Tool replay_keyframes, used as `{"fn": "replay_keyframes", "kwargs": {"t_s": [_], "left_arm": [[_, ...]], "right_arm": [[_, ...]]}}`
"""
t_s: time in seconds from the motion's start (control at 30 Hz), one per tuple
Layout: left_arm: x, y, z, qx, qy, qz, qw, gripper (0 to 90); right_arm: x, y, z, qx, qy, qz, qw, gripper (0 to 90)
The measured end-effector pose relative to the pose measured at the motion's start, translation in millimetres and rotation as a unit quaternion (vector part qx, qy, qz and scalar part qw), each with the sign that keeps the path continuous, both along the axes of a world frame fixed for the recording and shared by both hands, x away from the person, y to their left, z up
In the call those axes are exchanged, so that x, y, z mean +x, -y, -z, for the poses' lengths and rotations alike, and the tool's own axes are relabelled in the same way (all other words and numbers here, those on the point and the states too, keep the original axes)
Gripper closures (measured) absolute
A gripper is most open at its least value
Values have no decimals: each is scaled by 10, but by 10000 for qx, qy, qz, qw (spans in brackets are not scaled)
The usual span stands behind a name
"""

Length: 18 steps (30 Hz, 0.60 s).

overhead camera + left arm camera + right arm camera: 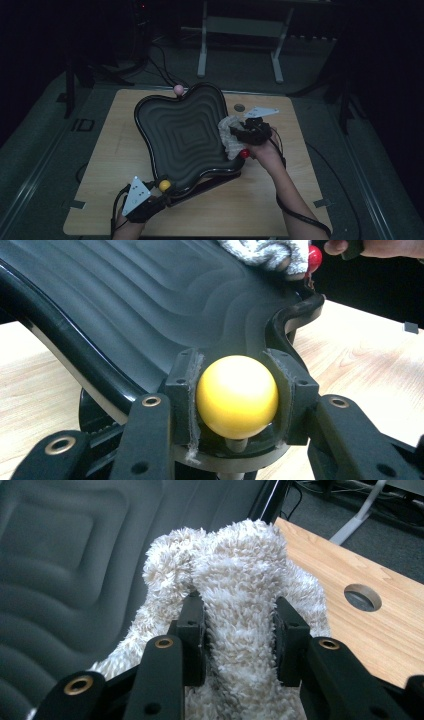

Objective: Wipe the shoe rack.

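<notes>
One dark wavy tray [182, 135], one fluffy white cloth [229, 137], three ball knobs and two hand-held grippers are counted in the high view. The tray is tilted up over the wooden table [260, 200], its ridged inner surface facing the camera; nothing loose lies in it, and the cloth rests against its right rim. Knobs: pink knob [178, 89] at the top edge, red knob [244, 153] at the right edge, yellow knob [164, 185] at the near corner. The left gripper [159, 192] reaches in from the lower left to the yellow knob; the right gripper [239, 134], wrist bent inward, sits on the cloth at the right rim. One round hole [239, 107] shows in the tabletop beyond it. Left gripper view: the two jaws are closed partway onto the yellow knob [236, 396], pads pressing both its sides, with the tray [150, 305] rising behind; cloth [265, 252] and red knob [315, 257] at the far edge. Right gripper view: the jaws pinch one thick fold of the cloth [240, 610] between the pads, tray surface [65, 555] at left, table [350, 630] and hole [363, 597] at right.
</notes>
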State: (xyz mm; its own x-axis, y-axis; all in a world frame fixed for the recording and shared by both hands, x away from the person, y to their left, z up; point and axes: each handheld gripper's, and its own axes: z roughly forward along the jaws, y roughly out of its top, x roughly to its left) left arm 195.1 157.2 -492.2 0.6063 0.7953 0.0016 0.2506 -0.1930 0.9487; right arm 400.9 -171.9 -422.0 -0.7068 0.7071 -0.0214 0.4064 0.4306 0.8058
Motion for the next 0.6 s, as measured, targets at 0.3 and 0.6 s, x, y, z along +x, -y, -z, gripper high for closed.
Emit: {"fn": "replay_keyframes", "kwargs": {"t_s": [0.3, 0.6], "left_arm": [[2, 4, -8, 101, 10, 16, 9999, 592], [35, -38, -28, 189, -42, 209, 9996, 592]], "right_arm": [[-146, 76, 67, -215, 146, -83, 9996, 657], [-172, 118, 73, -105, 72, -58, 9999, 654]]}}
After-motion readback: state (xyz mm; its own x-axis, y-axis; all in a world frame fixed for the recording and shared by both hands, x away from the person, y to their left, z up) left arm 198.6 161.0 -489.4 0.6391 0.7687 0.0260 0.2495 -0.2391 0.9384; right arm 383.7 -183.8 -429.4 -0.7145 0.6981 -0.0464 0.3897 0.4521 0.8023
